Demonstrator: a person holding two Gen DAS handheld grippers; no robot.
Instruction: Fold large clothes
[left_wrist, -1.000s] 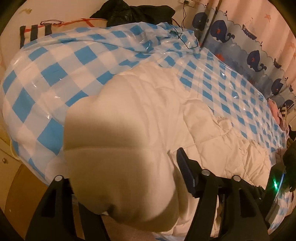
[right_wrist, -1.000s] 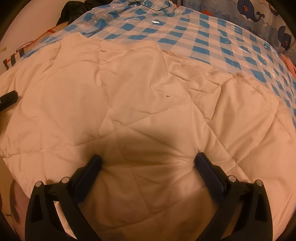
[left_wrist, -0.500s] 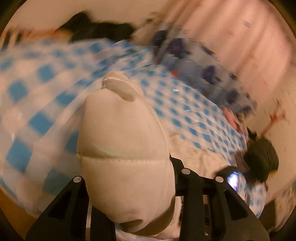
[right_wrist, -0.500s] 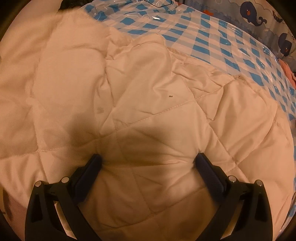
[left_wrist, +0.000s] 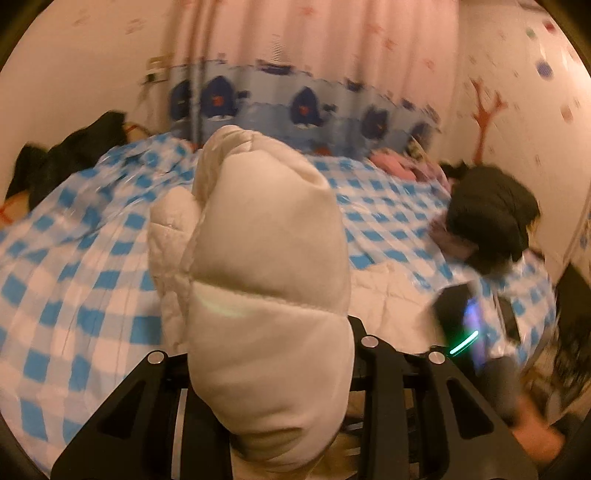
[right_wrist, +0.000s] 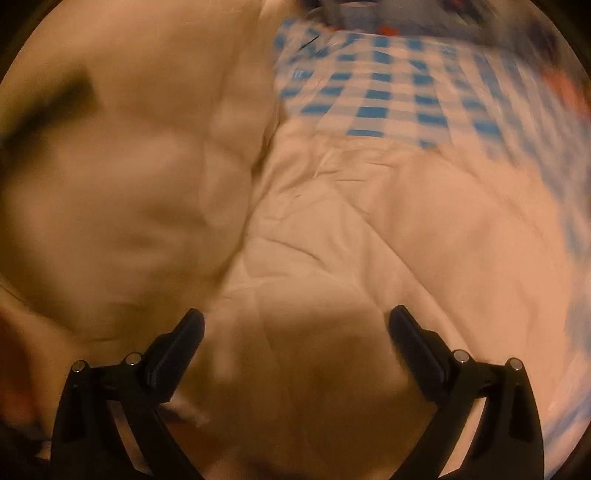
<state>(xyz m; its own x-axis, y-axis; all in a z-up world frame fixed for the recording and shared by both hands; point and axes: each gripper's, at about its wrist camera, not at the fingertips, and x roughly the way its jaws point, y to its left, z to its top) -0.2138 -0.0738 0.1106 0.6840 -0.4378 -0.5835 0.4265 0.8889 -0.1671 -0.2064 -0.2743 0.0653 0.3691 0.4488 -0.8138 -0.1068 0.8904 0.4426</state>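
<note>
A bunched, padded fold of the cream quilted garment (left_wrist: 266, 280) is clamped between the fingers of the left gripper (left_wrist: 269, 354) and held up above the bed, its puffed end standing tall in the left wrist view. The rest of the garment (right_wrist: 332, 229) lies spread over the near edge of the blue-and-white checked cover (left_wrist: 74, 258), with a raised fold bulking at the left of the right wrist view — blurred there. The right gripper (right_wrist: 295, 325) is seen with its fingers wide apart over the cloth, nothing pinched between them. A dark bundle (left_wrist: 491, 210) rests at the cover's far right corner, before the whale-print curtain (left_wrist: 303, 107).
</note>
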